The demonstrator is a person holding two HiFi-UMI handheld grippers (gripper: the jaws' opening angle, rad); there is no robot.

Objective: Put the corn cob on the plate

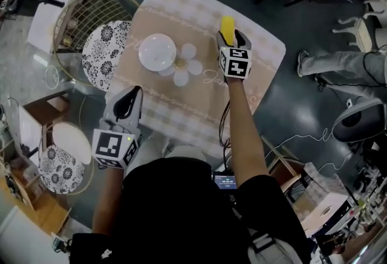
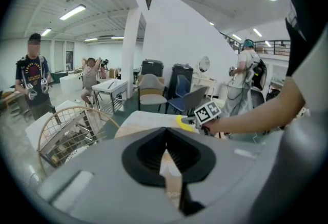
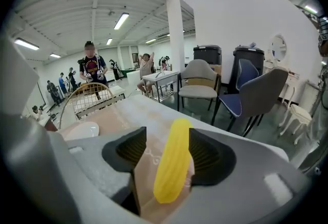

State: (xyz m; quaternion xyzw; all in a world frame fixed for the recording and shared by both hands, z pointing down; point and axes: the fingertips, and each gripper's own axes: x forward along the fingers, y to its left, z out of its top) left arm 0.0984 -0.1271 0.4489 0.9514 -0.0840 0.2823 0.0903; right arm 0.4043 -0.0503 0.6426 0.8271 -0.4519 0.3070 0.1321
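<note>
A yellow corn cob (image 1: 227, 26) lies on the patterned tablecloth near the table's far right side. My right gripper (image 1: 230, 39) is open and straddles it. In the right gripper view the corn cob (image 3: 173, 159) runs lengthwise between the two black pads, close to the right one, with a gap on the left. A white plate (image 1: 157, 52) sits upside-up at the table's left centre, well left of the cob, and shows again as the plate (image 3: 82, 129). My left gripper (image 1: 124, 101) hovers shut and empty over the near left table edge. Its view catches the corn cob (image 2: 183, 122) far ahead.
The table (image 1: 193, 106) is small, with rounded corners. A wire-backed chair with a patterned seat (image 1: 106, 51) stands against its left side. A second patterned stool (image 1: 60, 166) is near left. Someone's legs (image 1: 338, 63) are to the right. Chairs (image 3: 202, 87) stand beyond the table.
</note>
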